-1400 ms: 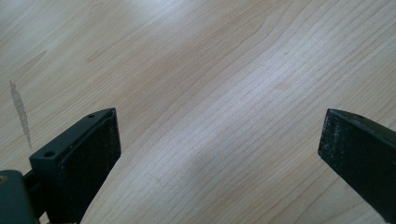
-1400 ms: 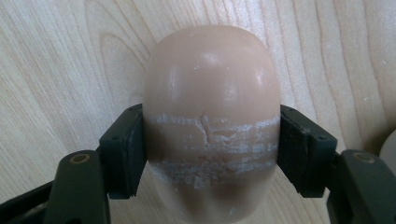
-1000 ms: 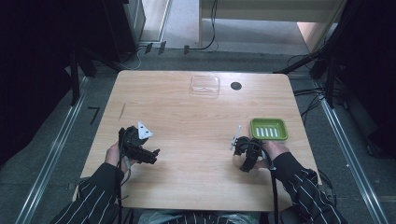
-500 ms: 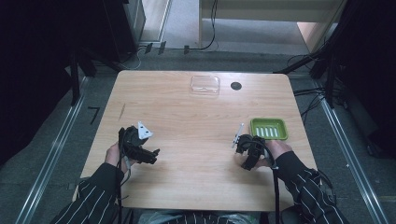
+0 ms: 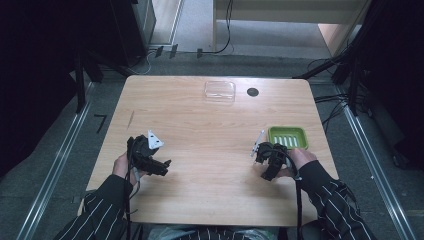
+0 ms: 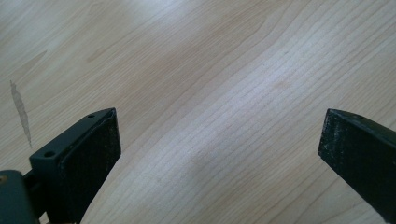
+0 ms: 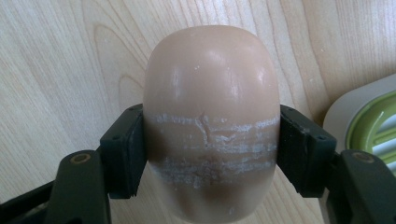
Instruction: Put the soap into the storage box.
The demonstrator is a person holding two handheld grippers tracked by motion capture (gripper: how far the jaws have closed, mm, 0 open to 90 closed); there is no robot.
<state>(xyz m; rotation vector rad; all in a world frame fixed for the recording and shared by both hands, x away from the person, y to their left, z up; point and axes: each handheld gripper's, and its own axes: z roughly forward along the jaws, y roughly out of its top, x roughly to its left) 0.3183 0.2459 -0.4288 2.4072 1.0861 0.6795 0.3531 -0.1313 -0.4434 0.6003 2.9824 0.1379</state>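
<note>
A beige oval bar of soap (image 7: pixel 211 116) with white scuff lines sits between the jaws of my right gripper (image 7: pixel 211 156), which is shut on its sides just above the wooden table. In the high view the right gripper (image 5: pixel 267 159) hovers at the table's right, directly left of a green slotted soap dish (image 5: pixel 287 137), whose edge (image 7: pixel 369 126) lies at the right of the right gripper view. My left gripper (image 5: pixel 152 161) is held over the table's left side. Its jaws stand wide apart over bare wood (image 6: pixel 219 135), open with nothing between them.
A clear plastic lid or box (image 5: pixel 219 91) lies at the table's far middle, next to a round black grommet (image 5: pixel 253 92). A dark streak (image 6: pixel 21 112) marks the wood near the left gripper. Cables trail on the floor beyond the far edge.
The right gripper has shifted slightly right and toward the green dish with the soap in it. The left gripper has stayed in place.
</note>
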